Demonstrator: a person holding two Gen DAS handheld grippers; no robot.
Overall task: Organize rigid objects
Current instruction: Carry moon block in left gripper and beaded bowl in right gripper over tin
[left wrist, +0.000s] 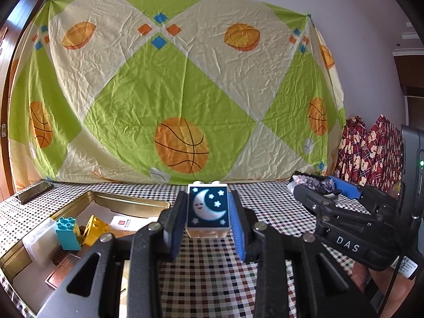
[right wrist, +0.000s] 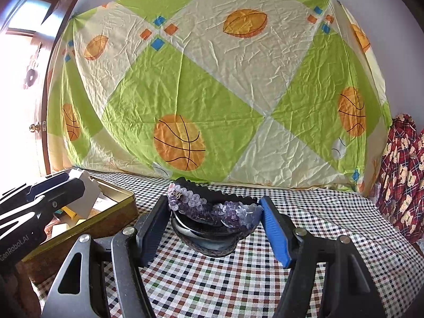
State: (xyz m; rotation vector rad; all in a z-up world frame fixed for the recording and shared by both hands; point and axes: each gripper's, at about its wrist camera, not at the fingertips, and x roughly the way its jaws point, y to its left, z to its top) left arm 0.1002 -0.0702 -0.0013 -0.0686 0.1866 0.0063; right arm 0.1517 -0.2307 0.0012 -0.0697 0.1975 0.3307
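The left gripper [left wrist: 208, 213] has its jaws narrowed onto a white toy building block printed with a crescent moon and stars on dark blue [left wrist: 207, 209], pads flat against its two sides, carrying it above the checked tablecloth of the table [left wrist: 212, 273]. The right gripper [right wrist: 214, 212] holds a purple sequinned headband with a black band [right wrist: 212, 213] between jaws set about half wide.

The open gold metal tin [left wrist: 127, 204] sits toward the left edge of the table and already contains a teal block [left wrist: 66, 233], a yellow block [left wrist: 96, 229] and a white plastic box [left wrist: 39, 241].

The step in hand looks like carrying the moon block over to that tin. To do it well, keep the block upright and the grip steady, since the pads hold only its smooth sides. Clear the tin's near rim before lowering, aim for the bare floor of the tin right of the yellow block, and part the jaws only once the block is resting. The right gripper hangs just beside the left, so keep them apart during the crossing.
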